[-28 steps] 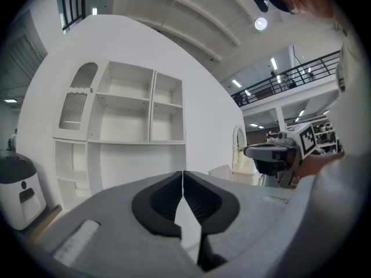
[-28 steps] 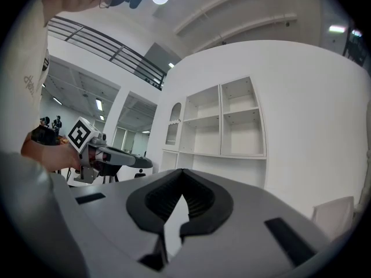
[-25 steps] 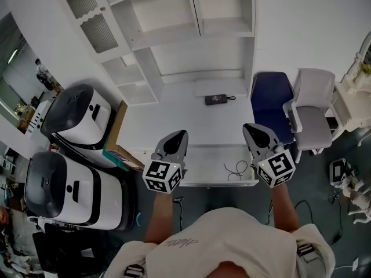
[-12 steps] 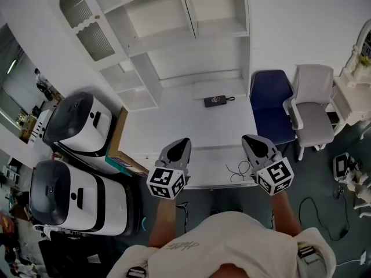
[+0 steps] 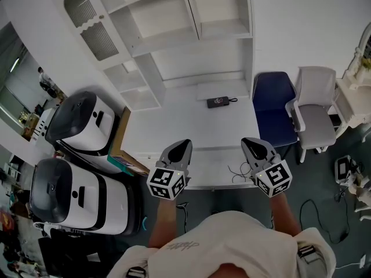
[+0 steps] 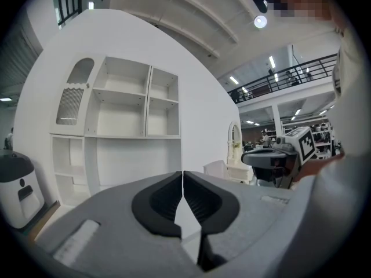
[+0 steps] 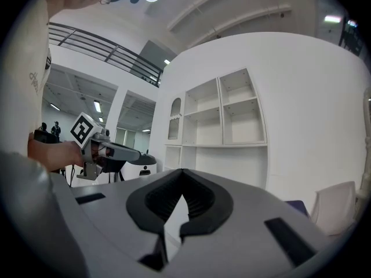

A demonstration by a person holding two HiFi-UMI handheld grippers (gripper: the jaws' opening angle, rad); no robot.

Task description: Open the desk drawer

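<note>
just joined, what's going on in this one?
A person stands at a white desk with a gripper in each hand. The left gripper and right gripper hang side by side over the desk's front part, touching nothing. Both sets of jaws are shut with nothing between them. A small black device lies near the back of the desk and a loose cable near the front. Neither gripper has hold of the drawer yet.
</note>
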